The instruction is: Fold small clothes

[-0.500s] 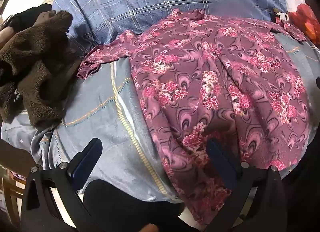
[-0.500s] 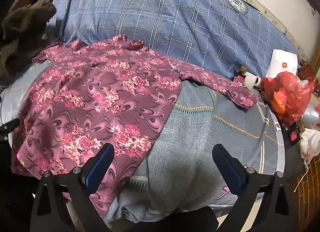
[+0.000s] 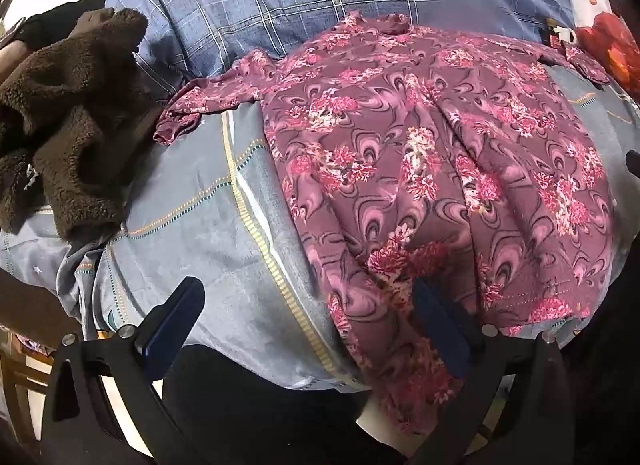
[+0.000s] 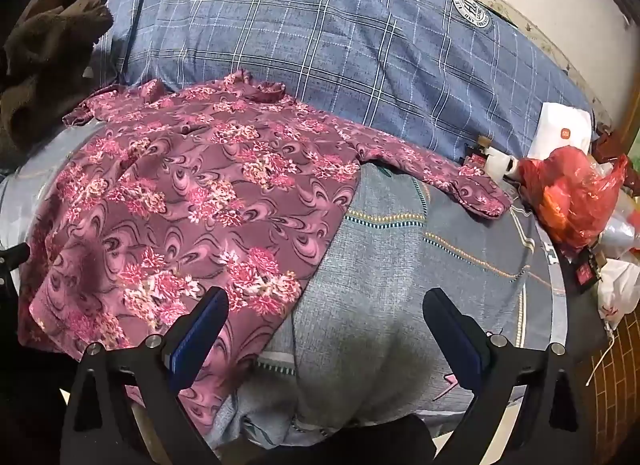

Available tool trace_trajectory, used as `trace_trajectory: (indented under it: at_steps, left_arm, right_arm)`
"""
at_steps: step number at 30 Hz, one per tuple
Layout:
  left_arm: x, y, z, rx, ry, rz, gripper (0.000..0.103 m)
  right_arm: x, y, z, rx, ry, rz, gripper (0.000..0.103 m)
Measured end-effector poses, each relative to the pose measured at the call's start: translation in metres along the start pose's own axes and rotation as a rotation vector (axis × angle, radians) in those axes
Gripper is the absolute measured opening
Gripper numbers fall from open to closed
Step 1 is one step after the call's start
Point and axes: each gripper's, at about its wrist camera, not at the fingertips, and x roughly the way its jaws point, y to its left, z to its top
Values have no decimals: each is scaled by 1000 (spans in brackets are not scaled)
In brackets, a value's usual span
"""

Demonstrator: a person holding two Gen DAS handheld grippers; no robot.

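Note:
A maroon floral top (image 3: 420, 153) lies spread flat on the grey-blue bedsheet (image 3: 192, 217), both sleeves stretched out sideways, its hem hanging over the near bed edge. It also shows in the right wrist view (image 4: 192, 201). My left gripper (image 3: 308, 305) is open and empty, above the hem's left corner; its right finger is over the fabric, its left finger over bare sheet. My right gripper (image 4: 324, 317) is open and empty, above the hem's right corner; its left finger is over the fabric, its right finger over sheet.
A brown fleece garment (image 3: 68, 117) is heaped at the left. A blue plaid quilt (image 4: 340, 41) lies along the back. A red plastic bag (image 4: 572, 193), a white box (image 4: 564, 137) and small items crowd the right edge.

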Motion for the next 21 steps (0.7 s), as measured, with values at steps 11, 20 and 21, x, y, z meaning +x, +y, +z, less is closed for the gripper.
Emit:
trace_trajectory:
  at_steps: [11, 20, 21]
  left_arm:
    - [11, -6, 2, -12, 15, -32, 103]
    - [16, -5, 4, -18, 26, -30, 103]
    - [16, -5, 4, -18, 28, -26, 103]
  right_arm:
    - [3, -12, -5, 44, 17, 2, 98]
    - [5, -13, -2, 43, 18, 1, 98]
    - [5, -14, -1, 45, 21, 2, 98]
